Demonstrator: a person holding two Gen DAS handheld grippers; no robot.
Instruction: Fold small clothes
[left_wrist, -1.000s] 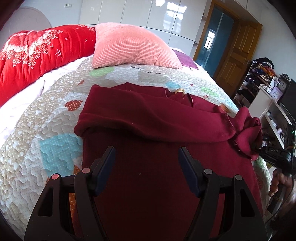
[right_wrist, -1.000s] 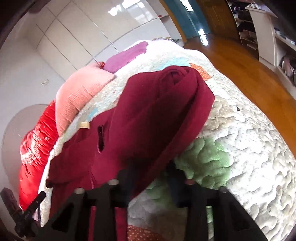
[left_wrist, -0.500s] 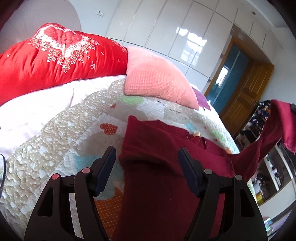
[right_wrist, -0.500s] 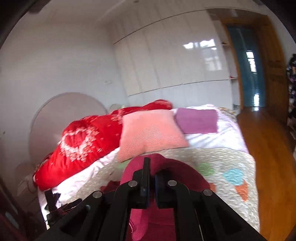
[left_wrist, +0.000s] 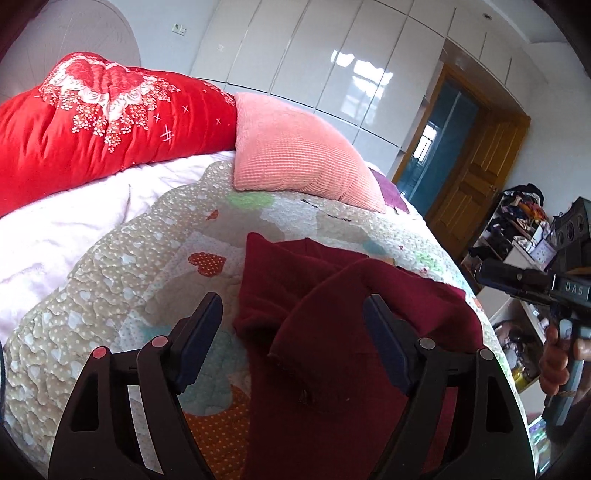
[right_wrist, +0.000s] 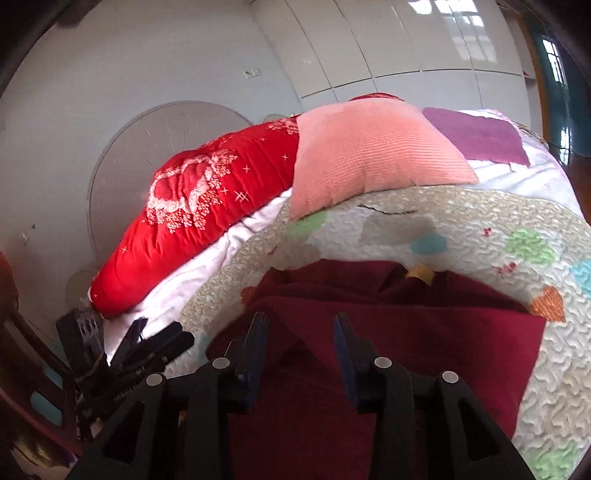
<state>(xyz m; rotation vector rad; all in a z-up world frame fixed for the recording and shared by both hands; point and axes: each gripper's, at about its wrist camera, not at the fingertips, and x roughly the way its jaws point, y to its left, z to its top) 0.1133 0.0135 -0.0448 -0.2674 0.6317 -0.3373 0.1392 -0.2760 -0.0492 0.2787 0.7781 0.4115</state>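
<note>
A dark red sweater (left_wrist: 332, 332) lies on the patchwork quilt (left_wrist: 147, 266) of a bed, both sleeves folded across its body. My left gripper (left_wrist: 293, 343) is open and empty, hovering over the sweater's left side. In the right wrist view the sweater (right_wrist: 424, 332) fills the lower middle, with a tan neck label (right_wrist: 421, 274) at its far edge. My right gripper (right_wrist: 301, 343) is open and empty just above the folded sleeve. The right gripper's body and the hand holding it show at the right of the left wrist view (left_wrist: 528, 280).
A pink cushion (left_wrist: 295, 155) and a red duvet (left_wrist: 92, 122) lie at the head of the bed, with a purple cloth (right_wrist: 476, 134) beside them. A wooden door (left_wrist: 469, 177) and cluttered shelves (left_wrist: 517, 229) stand right. The left gripper shows at the lower left of the right wrist view (right_wrist: 147, 347).
My right gripper carried the right sleeve up and across the sweater's body, then opened and let it go. The left gripper stayed open and tilted up slightly.
</note>
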